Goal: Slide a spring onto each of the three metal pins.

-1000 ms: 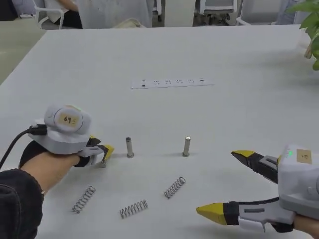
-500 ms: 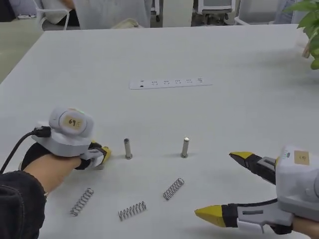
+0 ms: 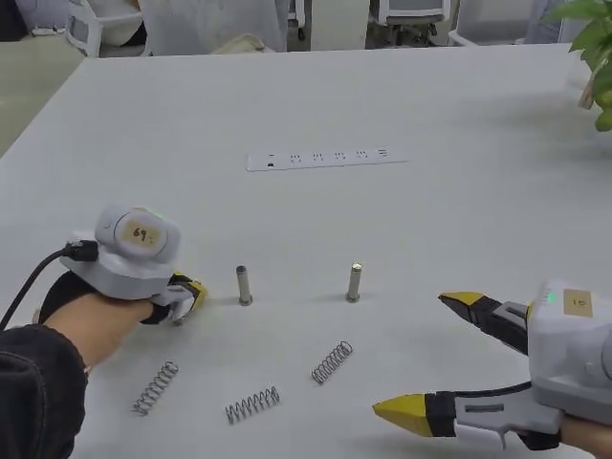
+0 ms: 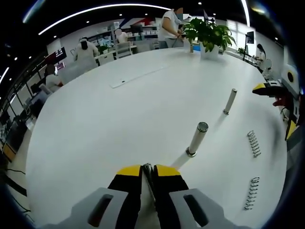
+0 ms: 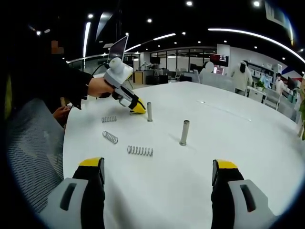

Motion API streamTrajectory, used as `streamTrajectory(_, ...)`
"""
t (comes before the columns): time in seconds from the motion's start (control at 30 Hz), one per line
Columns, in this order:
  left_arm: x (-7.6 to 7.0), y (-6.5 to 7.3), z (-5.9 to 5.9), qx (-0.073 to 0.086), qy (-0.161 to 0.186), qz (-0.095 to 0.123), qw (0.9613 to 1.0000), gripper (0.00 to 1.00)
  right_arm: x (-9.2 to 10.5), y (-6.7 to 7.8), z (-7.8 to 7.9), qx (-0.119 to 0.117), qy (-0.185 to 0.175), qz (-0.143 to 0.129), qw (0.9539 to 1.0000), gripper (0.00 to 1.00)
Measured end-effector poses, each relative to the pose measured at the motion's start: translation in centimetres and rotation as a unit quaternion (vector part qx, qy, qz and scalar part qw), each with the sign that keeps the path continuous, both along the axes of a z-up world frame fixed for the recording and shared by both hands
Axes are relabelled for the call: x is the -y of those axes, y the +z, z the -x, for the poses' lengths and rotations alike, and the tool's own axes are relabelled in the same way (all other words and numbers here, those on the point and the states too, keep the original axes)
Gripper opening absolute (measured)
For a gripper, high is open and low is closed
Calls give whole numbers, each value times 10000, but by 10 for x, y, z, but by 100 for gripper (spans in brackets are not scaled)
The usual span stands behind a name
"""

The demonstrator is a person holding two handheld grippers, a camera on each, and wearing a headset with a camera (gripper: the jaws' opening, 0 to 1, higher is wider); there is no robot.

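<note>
Springs are not what the left gripper [image 4: 148, 171] has hold of. Its jaws are pinched down narrow on something thin and metallic at the tabletop. From where I stand it looks like the third pin [image 4: 147, 167], though so little of it shows that I would not swear to it. Near it stands the near pin [image 3: 244, 285] and, further along, the far pin [image 3: 355, 282], both upright and bare on the white table [image 3: 459, 172]. The right gripper [image 3: 418, 354] hovers over the table's near right side, jaws spread wide, holding nothing. As I judge it, the task has barely begun: no spring sits on any pin, so all three are left to do. I count three springs lying flat in front of the pins: the left spring [image 3: 156, 387], the middle spring [image 3: 252, 404] and the right spring [image 3: 332, 361]. There are three pins, if the gripped piece is one.
</note>
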State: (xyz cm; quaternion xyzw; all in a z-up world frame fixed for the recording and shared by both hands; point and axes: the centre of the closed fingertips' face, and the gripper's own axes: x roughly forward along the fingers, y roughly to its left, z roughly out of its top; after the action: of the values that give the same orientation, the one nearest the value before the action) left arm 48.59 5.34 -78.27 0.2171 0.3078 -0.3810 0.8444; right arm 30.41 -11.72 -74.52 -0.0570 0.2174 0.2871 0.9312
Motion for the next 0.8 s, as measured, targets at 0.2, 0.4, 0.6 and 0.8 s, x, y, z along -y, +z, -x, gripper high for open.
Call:
streamTrajectory(0.2,0,-1,0,2,-33,-41,10000,1,0,-1,0,-13,-14,-15,10000,93)
streamTrajectory(0.4,0,-1,0,1,-43,-65,10000,1,0,-1,0,-18,-23,-26,10000,92)
streamTrajectory(0.6,1,0,0,108,-134,-234,9996,1,0,-1,1,-13,-21,-17,10000,92)
streamTrajectory(0.8,0,1,1,61,-103,-220,9997,0,1,0,1,0,-41,-23,10000,92)
